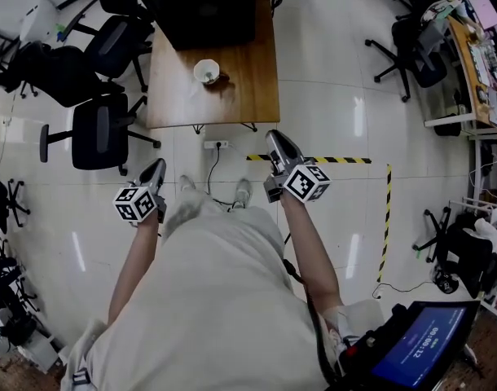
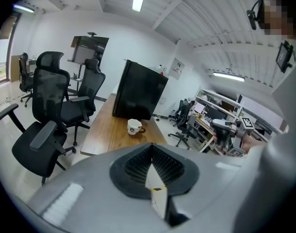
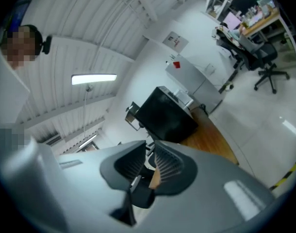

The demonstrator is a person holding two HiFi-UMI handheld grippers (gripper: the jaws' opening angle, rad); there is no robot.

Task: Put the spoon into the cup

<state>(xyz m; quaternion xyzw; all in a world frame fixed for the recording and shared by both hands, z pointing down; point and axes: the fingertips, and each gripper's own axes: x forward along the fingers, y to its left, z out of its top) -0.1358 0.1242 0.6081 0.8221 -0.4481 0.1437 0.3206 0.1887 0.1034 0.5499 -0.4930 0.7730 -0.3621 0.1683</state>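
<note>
A white cup (image 1: 206,72) with a brown handle stands on the wooden table (image 1: 240,96), in front of a black box (image 1: 204,6). The left gripper view shows the same cup (image 2: 134,126) far ahead. I cannot make out a spoon in any view. Both grippers hang over the floor near the person's body, well short of the table. My left gripper (image 1: 156,166) has its tips together (image 2: 152,144) with nothing between them. My right gripper (image 1: 277,139) shows a narrow gap between its pads (image 3: 153,144), and nothing is held there.
Black office chairs (image 1: 98,129) stand left of the table, seen also as chairs (image 2: 48,125) in the left gripper view. A power strip (image 1: 216,144) and cable lie on the floor under the table's near edge. Yellow-black tape (image 1: 346,160) marks the floor to the right. Desks and more chairs (image 1: 415,51) crowd the far right.
</note>
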